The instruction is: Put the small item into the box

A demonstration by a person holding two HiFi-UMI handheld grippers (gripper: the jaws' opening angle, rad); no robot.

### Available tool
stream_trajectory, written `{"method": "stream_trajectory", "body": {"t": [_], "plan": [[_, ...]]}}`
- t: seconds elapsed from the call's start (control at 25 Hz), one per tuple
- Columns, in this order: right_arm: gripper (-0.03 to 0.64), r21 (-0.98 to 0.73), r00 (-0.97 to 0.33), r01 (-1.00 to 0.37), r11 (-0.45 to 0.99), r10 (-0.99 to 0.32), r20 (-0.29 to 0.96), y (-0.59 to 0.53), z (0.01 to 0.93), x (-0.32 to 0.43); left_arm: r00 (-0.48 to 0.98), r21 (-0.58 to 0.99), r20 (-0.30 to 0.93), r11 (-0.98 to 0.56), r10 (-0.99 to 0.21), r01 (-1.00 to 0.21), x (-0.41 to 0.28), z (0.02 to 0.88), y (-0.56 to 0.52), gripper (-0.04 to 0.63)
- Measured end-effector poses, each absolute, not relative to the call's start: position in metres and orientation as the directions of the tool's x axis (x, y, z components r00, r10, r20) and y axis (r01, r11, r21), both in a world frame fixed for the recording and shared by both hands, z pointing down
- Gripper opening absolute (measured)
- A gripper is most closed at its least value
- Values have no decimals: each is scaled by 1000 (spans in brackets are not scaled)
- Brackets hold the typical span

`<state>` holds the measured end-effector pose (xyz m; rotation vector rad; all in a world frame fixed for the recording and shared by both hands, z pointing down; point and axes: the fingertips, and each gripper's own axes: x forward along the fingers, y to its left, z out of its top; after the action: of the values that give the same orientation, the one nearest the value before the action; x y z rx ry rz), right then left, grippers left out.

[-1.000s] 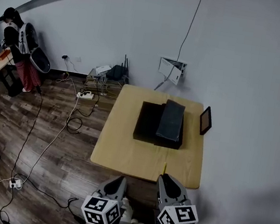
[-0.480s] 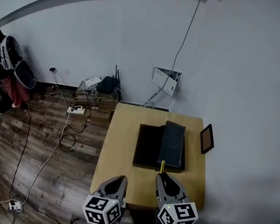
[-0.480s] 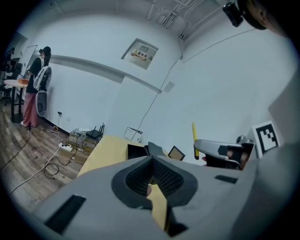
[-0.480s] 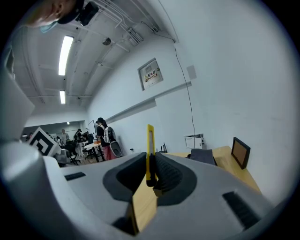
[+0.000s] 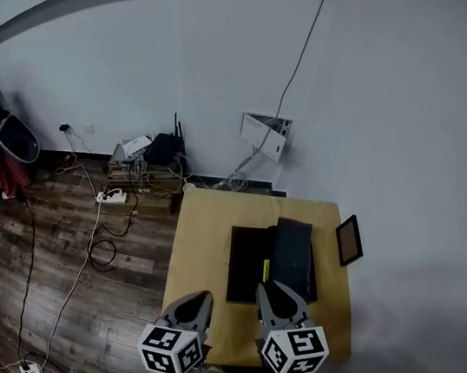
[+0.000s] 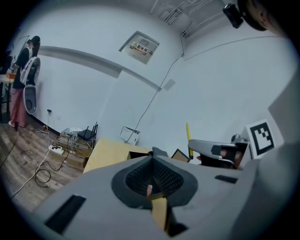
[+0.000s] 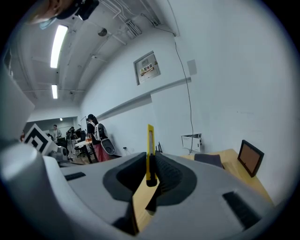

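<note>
Left gripper [image 5: 190,302]: held low over the near edge of the surface. In the left gripper view the jaws are seen pressed together, with nothing gripped between them.
Right gripper [image 5: 273,293]: held just beside the left gripper, slightly farther forward. The jaws are clamped on the yellow item.
Yellow item [image 7: 149,152]: 1 thin, flat strip, gripped at its lower end, with the upper end projecting past the jaw tips. In the head view it [image 5: 265,271] is seen against the near part of the open box. Its height above the box cannot be told.
Surface [image 5: 202,247]: a light wooden tabletop.
Box [image 5: 245,262]: black and open, set on the right half of the surface.
Lid [image 5: 295,254]: black, laid along the right side of the box and overlapping it.
Frame [image 5: 349,240]: a small dark-rimmed panel with a brown face, stood tilted at the far right edge of the surface.
Floor [image 5: 49,240]: dark wood planks left of the surface, crossed by white cables, with 1 power strip [image 5: 110,197].
Router [image 5: 165,148]: black, with raised antennae, placed at the foot of the wall.
Wall box [image 5: 264,133]: white, mounted on the wall beyond the surface.
</note>
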<state>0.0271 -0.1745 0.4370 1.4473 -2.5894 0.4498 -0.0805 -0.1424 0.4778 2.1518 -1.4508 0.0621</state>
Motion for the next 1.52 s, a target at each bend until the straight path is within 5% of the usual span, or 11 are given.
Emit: {"method": "stream_trajectory", "body": {"t": [0.56, 1.12, 1.52], "plan": [[51, -166, -438, -896, 412, -756, 486, -264, 543, 1, 469, 448, 397, -280, -789, -849, -100, 524, -167, 3], [51, -158, -286, -947, 280, -510, 811, -309, 671, 3, 438, 469, 428, -220, -791, -855, -115, 538, -173, 3], [51, -145, -252, -952, 270, -420, 872, -308, 698, 4, 426, 473, 435, -201, -793, -858, -120, 547, -175, 3]]}}
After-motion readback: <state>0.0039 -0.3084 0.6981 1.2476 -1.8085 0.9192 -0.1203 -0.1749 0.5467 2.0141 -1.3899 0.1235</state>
